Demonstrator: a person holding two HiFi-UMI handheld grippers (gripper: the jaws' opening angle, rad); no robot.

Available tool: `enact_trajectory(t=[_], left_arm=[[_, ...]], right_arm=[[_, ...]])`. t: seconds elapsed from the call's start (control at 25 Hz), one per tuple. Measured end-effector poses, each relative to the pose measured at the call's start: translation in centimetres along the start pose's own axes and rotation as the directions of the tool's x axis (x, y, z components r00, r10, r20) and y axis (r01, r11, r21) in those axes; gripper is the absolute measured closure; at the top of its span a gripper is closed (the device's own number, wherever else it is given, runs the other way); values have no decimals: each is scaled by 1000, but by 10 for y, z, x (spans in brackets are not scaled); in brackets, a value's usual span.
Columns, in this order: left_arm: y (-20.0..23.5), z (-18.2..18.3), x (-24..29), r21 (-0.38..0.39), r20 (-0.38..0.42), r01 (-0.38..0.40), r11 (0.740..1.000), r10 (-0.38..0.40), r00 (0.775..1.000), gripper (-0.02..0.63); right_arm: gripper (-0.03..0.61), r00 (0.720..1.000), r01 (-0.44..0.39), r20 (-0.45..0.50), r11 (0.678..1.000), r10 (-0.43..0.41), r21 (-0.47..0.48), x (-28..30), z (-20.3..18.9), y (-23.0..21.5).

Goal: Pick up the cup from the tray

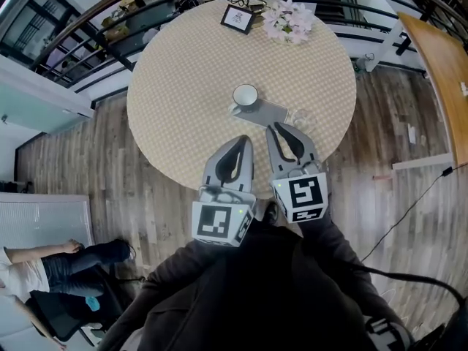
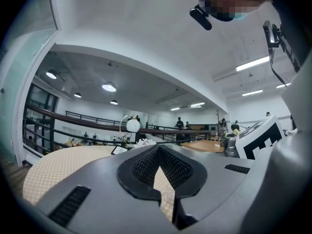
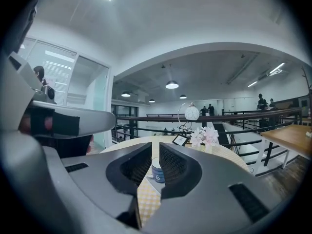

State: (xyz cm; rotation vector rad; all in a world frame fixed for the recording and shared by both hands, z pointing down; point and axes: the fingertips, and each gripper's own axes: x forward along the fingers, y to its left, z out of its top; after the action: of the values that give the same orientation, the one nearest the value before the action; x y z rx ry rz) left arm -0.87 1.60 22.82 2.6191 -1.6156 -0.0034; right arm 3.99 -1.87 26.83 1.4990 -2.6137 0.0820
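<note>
Not started on the lifting yet. Holding nothing in the left gripper (image 1: 245, 139), pinched shut, or in the right gripper (image 1: 272, 126), pinched almost fully shut. Need to open up, reach the cup (image 1: 245, 95) sitting on the tray (image 1: 274, 112) just ahead of the 2 grippers' fingertips, grab, lift.

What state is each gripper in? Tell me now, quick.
Left gripper: closed, holding nothing.
Right gripper: closed, holding nothing; the cup sits on the tray ahead of it.

Cup (image 3: 157, 170) sides hidden behind fingers (image 3: 176, 165); frame (image 1: 238, 18) print unreadable.
</note>
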Motion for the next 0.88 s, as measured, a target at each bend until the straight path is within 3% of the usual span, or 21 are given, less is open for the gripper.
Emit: enact_trajectory(t=[0.2,0.56,0.88], left_arm=[[13,-20,14,-37,-53,15,999,-17,998,609],[69,-58,38,-106,-144,-7,994,-8,990,609],[109,-84,58,-156,-216,-31,987,-3,976,609]], right_arm=[[550,999,16,-47,1000,-16,6,19,-14,-5],[330,981,5,-194,1000,0,27,83,-62,5],[301,961,44,-275,999,-39,11,122,-91,-3]])
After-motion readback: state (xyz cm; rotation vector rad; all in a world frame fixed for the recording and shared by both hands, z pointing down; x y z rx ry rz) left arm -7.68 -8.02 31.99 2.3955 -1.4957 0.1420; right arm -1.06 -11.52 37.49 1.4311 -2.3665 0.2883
